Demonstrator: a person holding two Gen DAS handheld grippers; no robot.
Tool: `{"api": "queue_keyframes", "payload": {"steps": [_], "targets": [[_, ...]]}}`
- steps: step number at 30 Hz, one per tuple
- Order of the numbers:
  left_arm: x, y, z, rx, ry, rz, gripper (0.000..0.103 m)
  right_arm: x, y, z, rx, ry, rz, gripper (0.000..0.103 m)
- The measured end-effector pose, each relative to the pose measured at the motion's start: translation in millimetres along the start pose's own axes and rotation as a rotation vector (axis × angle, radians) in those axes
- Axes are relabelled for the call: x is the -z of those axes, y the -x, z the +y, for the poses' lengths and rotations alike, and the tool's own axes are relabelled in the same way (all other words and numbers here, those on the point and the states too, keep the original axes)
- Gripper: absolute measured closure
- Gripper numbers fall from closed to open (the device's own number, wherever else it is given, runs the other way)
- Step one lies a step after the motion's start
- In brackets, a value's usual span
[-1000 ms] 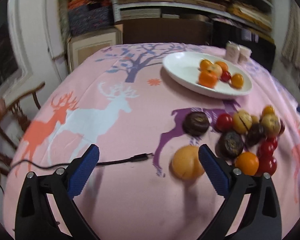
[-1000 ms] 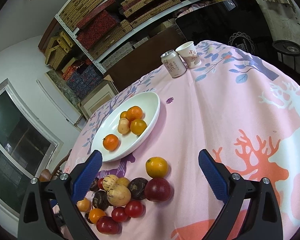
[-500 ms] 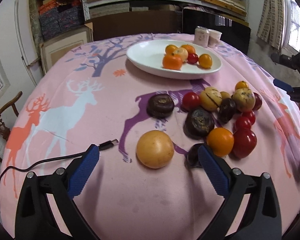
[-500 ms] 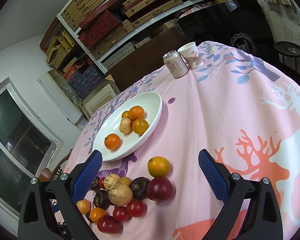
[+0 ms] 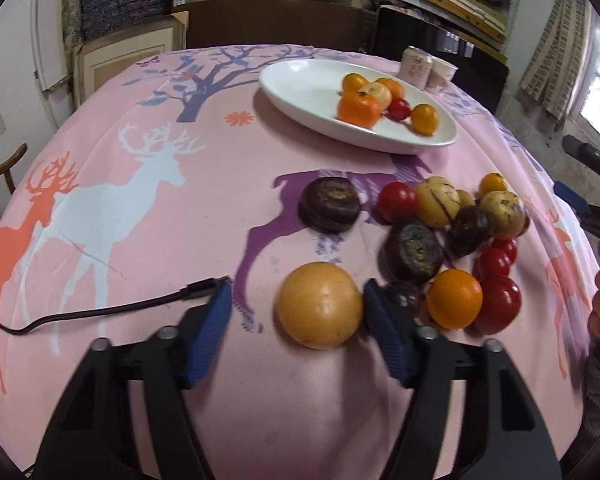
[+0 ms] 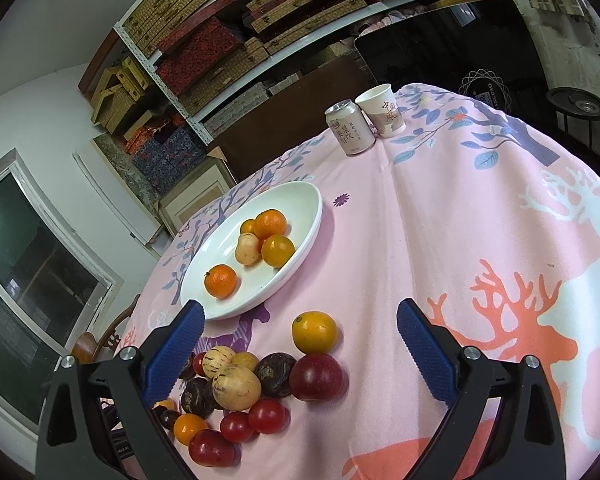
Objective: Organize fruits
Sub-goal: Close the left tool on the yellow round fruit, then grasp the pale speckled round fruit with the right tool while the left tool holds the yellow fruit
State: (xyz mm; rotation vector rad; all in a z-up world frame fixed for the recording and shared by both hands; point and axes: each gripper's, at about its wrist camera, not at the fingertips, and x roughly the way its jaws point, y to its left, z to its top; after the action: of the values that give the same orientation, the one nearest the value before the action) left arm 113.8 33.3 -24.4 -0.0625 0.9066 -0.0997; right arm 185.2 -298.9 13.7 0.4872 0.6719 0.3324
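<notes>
Five fruits (image 5: 359,109) in one white dish (image 5: 300,92)

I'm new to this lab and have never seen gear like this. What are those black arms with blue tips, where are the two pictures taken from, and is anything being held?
There is no robot here: a person holds one hand-held two-finger gripper in each hand, with a wide-angle camera on each looking along its fingers. One picture is from the left gripper, the other from the right gripper.

Both look at a table under a pink deer tablecloth. On it stand a white dish with a few small fruits, a can and a paper cup. A pile of loose fruit lies nearer the grippers.

The left gripper's jaws have just been closing around a large yellow-orange fruit; one pad seems to touch it, the other is still apart, so it is not yet gripped. The right gripper is wide open, holding nothing.
</notes>
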Motion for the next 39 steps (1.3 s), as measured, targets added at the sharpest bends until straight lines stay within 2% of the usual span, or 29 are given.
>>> {"api": "queue_keyframes", "payload": {"steps": [3,10,16,20,26,28,30,32,39], "targets": [[0.9,1.6,-7.9,-0.006,-0.038,-0.011,0.057,-0.3,-0.6,-1.2,0.005,-0.001,-0.001,0.005],[3.1,6.0,7.2,0.050,0.023,-0.001,0.056,0.3,-1.0,-2.0,0.009,0.002,0.005,0.005],[10.3,16.5,0.9,-0.016,-0.019,-0.031,0.062,1.9,-3.2,5.5,0.003,0.041,0.012,0.005],[10.1,12.0,-3.5,-0.024,-0.043,-0.010,0.062,11.0,-9.7,21.2,0.029,0.139,0.056,0.005],[10.8,12.2,-3.6,-0.021,-0.045,-0.011,0.062,47.3,-16.1,72.7,0.102,0.459,0.069,0.005],[10.7,12.0,-3.4,-0.019,-0.043,-0.011,0.062,55.8,-18.1,81.4,0.114,0.510,0.077,0.005],[10.3,11.7,-2.7,-0.017,-0.040,-0.010,0.062,62.8,-21.9,88.1,0.135,0.556,0.084,0.009],[10.2,11.3,-2.4,-0.016,-0.040,-0.010,0.062,65.6,-25.5,91.0,0.141,0.575,0.095,0.021],[10.2,11.5,-2.6,-0.016,-0.040,-0.011,0.062,75.4,-38.5,96.4,0.142,0.604,0.158,0.045]]}}
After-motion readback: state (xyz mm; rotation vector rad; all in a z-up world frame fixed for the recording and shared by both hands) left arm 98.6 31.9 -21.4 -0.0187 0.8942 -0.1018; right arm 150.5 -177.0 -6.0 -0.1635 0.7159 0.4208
